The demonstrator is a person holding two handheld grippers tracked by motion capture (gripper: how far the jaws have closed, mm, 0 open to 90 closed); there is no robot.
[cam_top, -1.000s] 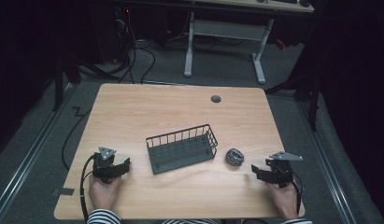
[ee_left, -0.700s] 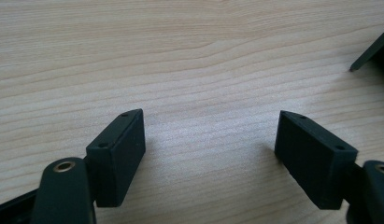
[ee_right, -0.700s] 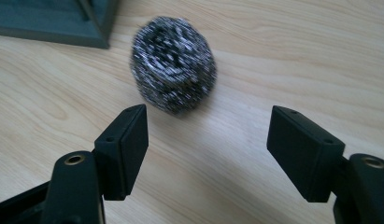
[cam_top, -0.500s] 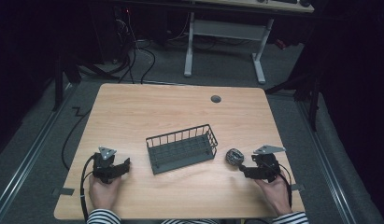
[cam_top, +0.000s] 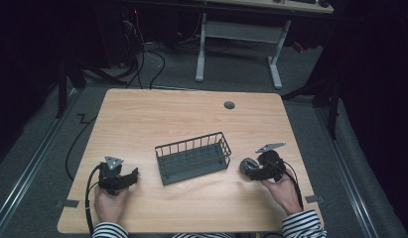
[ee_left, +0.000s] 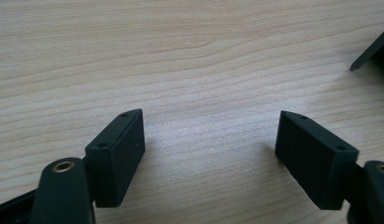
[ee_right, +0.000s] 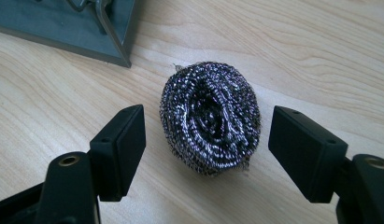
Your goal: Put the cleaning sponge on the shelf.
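A round steel-wool scourer [ee_right: 210,119] lies on the wooden table, just right of the dark wire basket [cam_top: 192,157]. In the high view the scourer [cam_top: 246,165] sits right in front of my right gripper [cam_top: 253,170]. In the right gripper view that gripper [ee_right: 206,154] is open, one jaw on each side of the scourer, with a gap between each pad and it. My left gripper [cam_top: 133,176] rests near the table's front left, left of the basket. Seen from its own camera, the left gripper [ee_left: 210,156] is open over bare wood, nothing between its jaws.
The table [cam_top: 142,119] has a small round cable grommet [cam_top: 229,105] near its far edge. A corner of the basket's base [ee_right: 63,25] lies just beyond the scourer. Past the table stand desk legs [cam_top: 201,49] and cables on the floor.
My right gripper has moved left across the table toward the scourer, and its jaws now flank it. The left gripper has stayed in place.
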